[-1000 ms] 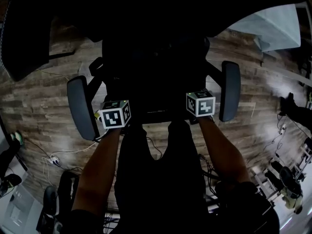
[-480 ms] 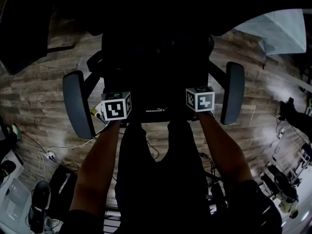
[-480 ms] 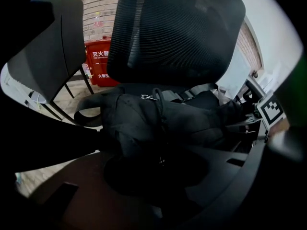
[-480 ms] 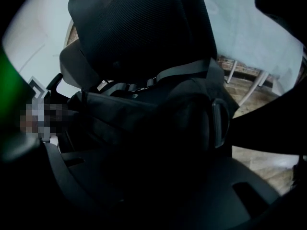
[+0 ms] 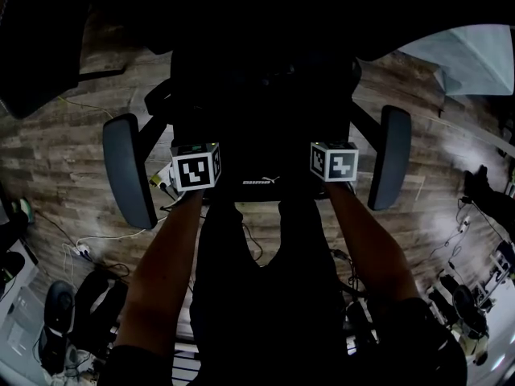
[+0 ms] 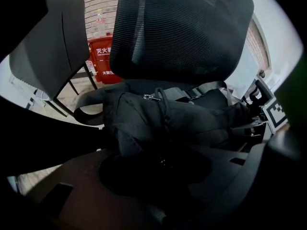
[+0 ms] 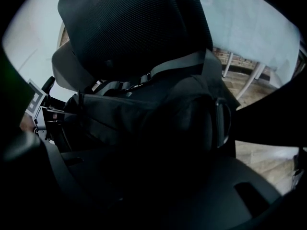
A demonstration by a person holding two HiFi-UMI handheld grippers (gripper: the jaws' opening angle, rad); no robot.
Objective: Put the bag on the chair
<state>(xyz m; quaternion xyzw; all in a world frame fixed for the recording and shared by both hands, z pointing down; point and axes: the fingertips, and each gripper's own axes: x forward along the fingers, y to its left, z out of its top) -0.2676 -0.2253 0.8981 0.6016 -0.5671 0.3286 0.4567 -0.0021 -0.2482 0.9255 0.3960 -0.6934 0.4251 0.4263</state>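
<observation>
Since a second ago both marker cubes sit a little higher in the head view, the left gripper's [image 6: 160, 170] cube [image 5: 195, 167] having risen more than the right gripper's [image 7: 144, 176] cube [image 5: 334, 161]; the right armrest [image 5: 394, 167] lies lower and further right than before, and a small white logo [image 5: 261, 181] on the near edge of the dark mass between the cubes is now easier to make out.

Both bare forearms, left [image 5: 165, 272] and right [image 5: 366, 248], reach straight forward and slightly inward from the body, roughly level with each other; the two grippers are held apart, one at each end of the bag [image 6: 172, 123].

The left fingers [image 6: 72, 186] are closed on a bunched fold of the bag's black fabric; the right fingers [image 7: 249, 195] are closed on the bag's other end, where the dark cloth fills the gap between them.

The bag lies lengthwise on the seat of the chair [image 6: 182, 28], touching the base of the mesh backrest and sitting between the left armrest [image 5: 129, 167] and the right one; a grey strap [image 7: 177, 63] crosses its top and a small metal clip [image 6: 152, 97] shows near its middle; what the bag holds cannot be seen.

Beyond the backrest stand a second grey chair [image 6: 53, 37] and a red box [image 6: 103, 56] against a brick wall; wood-plank floor [image 5: 56, 175] surrounds the chair.
</observation>
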